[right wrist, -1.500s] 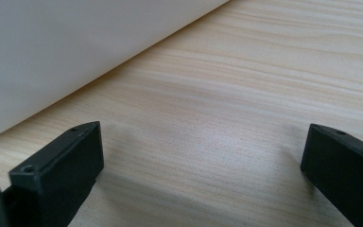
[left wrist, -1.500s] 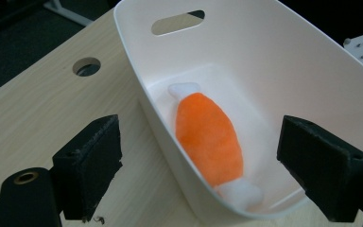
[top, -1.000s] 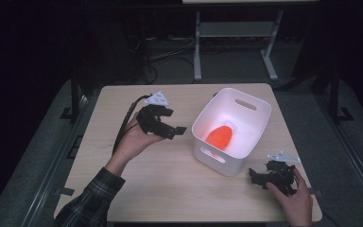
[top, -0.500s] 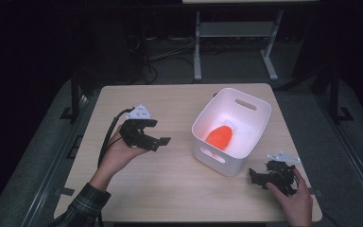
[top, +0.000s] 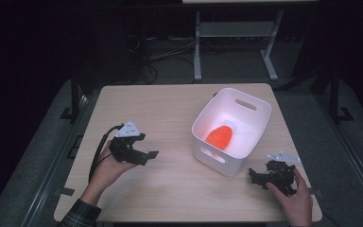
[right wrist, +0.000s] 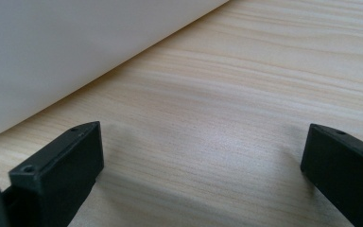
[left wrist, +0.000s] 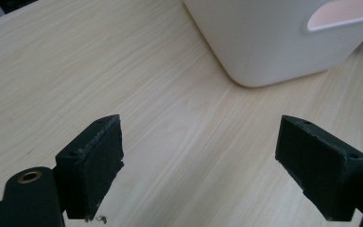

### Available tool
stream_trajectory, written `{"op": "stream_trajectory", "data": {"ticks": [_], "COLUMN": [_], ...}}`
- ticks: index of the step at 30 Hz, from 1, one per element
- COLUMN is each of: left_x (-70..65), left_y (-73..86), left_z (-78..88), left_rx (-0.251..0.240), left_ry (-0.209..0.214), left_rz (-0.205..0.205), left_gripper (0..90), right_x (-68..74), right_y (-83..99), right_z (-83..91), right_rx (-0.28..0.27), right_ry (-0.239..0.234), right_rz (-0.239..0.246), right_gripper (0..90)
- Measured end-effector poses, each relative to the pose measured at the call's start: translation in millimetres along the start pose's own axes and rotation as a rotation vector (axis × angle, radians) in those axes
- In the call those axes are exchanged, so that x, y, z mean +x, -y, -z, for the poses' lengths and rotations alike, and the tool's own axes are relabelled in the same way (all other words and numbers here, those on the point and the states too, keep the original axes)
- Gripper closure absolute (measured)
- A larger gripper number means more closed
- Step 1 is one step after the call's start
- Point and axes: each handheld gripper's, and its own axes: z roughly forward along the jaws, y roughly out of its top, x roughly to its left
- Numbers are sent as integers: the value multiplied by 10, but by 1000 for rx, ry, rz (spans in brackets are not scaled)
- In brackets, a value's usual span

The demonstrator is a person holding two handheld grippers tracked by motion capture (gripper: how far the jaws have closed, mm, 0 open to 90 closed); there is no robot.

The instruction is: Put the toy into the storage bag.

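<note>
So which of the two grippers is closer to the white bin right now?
The right gripper, at the table's near right corner, sits just beside the white bin. The left gripper is open over bare wood, well away from it.

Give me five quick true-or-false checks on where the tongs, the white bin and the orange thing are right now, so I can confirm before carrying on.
1. The orange object lies inside the white bin. True.
2. The left tongs are clamped on the orange object. False: their jaws stand wide apart with bare table between them.
3. The right tongs are open, close to the bin's near corner. True.
4. The bin lies tipped on its side. False: it stands upright, opening upward.
5. The left tongs are inside the bin. False: they are over the table, well to the bin's left.
</note>
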Motion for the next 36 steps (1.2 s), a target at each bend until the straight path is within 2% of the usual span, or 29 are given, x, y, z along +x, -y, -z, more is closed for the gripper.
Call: {"op": "stream_trajectory", "data": {"ticks": [3, 10, 23, 36], "left_x": [-19, -49, -133, -166], "left_y": [78, 264, 579, 853], "left_z": [0, -10, 9, 4], "left_rx": [14, 27, 35, 84], "left_ry": [-20, -27, -59, -94], "left_rz": [-17, 0, -7, 1], "left_gripper": [151, 150, 151, 151], "right_x": [0, 0, 0, 0], "right_y": [0, 0, 0, 0], "right_z": [0, 0, 0, 0], "right_rx": [0, 0, 0, 0], "right_ry": [0, 0, 0, 0], "right_rz": [0, 0, 0, 0], "right_gripper": [0, 0, 0, 0]}}
